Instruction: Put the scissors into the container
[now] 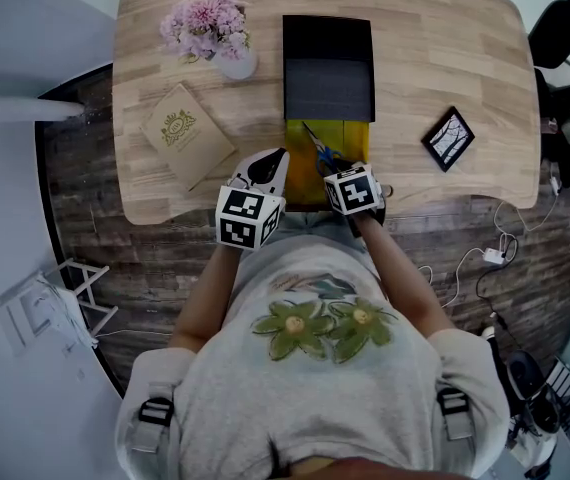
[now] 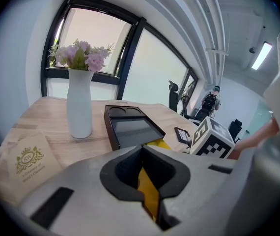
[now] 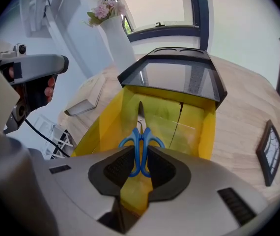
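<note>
Blue-handled scissors (image 3: 141,141) hang with their blades pointing away over the yellow container (image 3: 204,127). My right gripper (image 3: 140,154) is shut on their handles. From the head view the scissors (image 1: 317,146) lie over the yellow container (image 1: 350,133) near the table's front edge, with the right gripper (image 1: 337,166) just above it. My left gripper (image 1: 281,154) hovers at the container's left side. In the left gripper view its jaws (image 2: 141,149) meet at the tips with nothing held, and a strip of the yellow container (image 2: 159,143) shows behind them.
A black tray (image 1: 327,68) lies behind the yellow container and overlaps its far end. A white vase of pink flowers (image 1: 220,33) and a beige booklet (image 1: 185,133) are at the left. A small black frame (image 1: 448,138) lies at the right. Cables run on the floor.
</note>
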{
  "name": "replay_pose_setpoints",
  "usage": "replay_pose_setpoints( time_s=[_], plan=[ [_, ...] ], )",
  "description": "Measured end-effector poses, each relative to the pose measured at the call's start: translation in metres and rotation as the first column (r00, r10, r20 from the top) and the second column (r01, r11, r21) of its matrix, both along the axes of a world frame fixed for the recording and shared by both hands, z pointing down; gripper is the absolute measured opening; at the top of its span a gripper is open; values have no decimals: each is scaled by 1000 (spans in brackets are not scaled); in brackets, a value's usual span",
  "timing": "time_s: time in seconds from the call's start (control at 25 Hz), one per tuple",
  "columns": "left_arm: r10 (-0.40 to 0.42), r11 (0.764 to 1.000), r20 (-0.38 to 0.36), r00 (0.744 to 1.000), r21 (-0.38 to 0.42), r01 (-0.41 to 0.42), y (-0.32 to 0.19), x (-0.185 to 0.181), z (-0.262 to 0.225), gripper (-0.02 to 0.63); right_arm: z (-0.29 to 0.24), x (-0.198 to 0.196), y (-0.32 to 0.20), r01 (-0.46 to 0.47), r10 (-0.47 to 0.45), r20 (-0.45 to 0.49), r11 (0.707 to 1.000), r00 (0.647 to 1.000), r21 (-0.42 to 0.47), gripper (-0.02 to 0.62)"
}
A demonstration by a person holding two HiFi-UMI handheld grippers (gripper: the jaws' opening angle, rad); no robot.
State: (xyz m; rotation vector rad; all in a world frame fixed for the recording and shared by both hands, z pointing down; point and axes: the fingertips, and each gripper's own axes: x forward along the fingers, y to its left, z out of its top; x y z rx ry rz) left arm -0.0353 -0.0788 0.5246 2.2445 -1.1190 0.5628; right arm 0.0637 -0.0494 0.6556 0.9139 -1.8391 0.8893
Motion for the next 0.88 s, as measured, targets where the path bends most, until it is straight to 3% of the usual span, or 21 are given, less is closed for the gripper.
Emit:
replay_pose_setpoints(
  time_s=[0.88],
  plan=[
    [-10, 1000, -3, 1000, -13, 10, -8, -1, 5, 8, 11, -7, -5, 33, -35, -33, 998, 999, -62, 80]
  ],
)
